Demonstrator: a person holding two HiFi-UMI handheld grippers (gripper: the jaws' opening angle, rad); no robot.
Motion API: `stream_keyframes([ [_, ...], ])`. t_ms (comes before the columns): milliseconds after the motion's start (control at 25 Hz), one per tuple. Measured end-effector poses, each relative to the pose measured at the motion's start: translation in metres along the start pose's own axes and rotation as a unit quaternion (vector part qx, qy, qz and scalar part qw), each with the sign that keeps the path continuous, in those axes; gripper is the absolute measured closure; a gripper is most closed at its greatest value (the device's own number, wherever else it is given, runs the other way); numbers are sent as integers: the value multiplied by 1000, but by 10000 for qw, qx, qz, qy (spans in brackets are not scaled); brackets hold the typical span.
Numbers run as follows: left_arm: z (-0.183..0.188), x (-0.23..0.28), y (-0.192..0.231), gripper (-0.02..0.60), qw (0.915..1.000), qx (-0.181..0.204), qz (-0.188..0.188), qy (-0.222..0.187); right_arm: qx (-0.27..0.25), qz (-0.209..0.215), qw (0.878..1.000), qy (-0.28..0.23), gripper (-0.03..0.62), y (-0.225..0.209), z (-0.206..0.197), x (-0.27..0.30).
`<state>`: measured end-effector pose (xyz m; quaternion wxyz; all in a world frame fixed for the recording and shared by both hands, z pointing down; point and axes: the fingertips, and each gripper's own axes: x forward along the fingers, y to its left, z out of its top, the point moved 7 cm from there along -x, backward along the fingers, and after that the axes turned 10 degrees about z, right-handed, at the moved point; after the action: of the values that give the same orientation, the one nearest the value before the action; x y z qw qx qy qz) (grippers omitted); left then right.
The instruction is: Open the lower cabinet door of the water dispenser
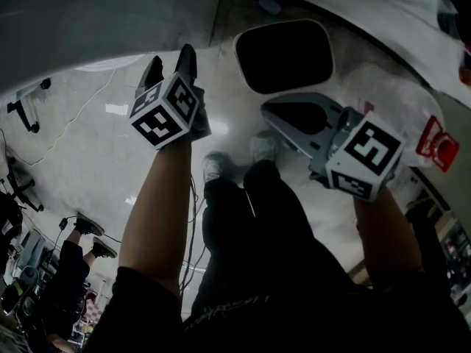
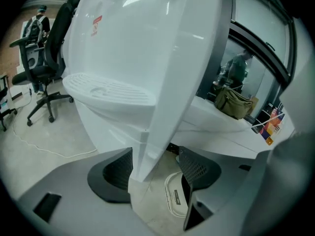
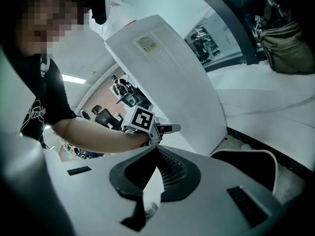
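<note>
While the left gripper (image 2: pixel 155 154) stands spread astride a white edge of the water dispenser (image 2: pixel 128 43), the right gripper (image 3: pixel 157 151) is clenched, empty.

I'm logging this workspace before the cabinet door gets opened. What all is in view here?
water dispenser: one, white, straight ahead of both grippers
drip tray: one, white, on the dispenser's front
office chairs: at least two, black, left of the dispenser
cable: one, white, on the floor by the chairs
bag: one, olive, on the white ledge right of the dispenser
bystander: at least one, dark clothes, lower left of the head view
shoes: two, pale, on the floor, the person's own
left gripper: grey, open, the dispenser's white edge between its jaws
right gripper: grey, jaws together, nothing held
</note>
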<state>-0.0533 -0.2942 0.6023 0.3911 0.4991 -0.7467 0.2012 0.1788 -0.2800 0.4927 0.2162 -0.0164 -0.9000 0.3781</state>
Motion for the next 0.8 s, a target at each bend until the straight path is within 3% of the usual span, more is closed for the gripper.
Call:
stream_keyframes([
  [800, -1, 14, 2, 315, 9984, 90, 543, -123, 78, 33, 10000, 25, 582, -1, -4, 0],
])
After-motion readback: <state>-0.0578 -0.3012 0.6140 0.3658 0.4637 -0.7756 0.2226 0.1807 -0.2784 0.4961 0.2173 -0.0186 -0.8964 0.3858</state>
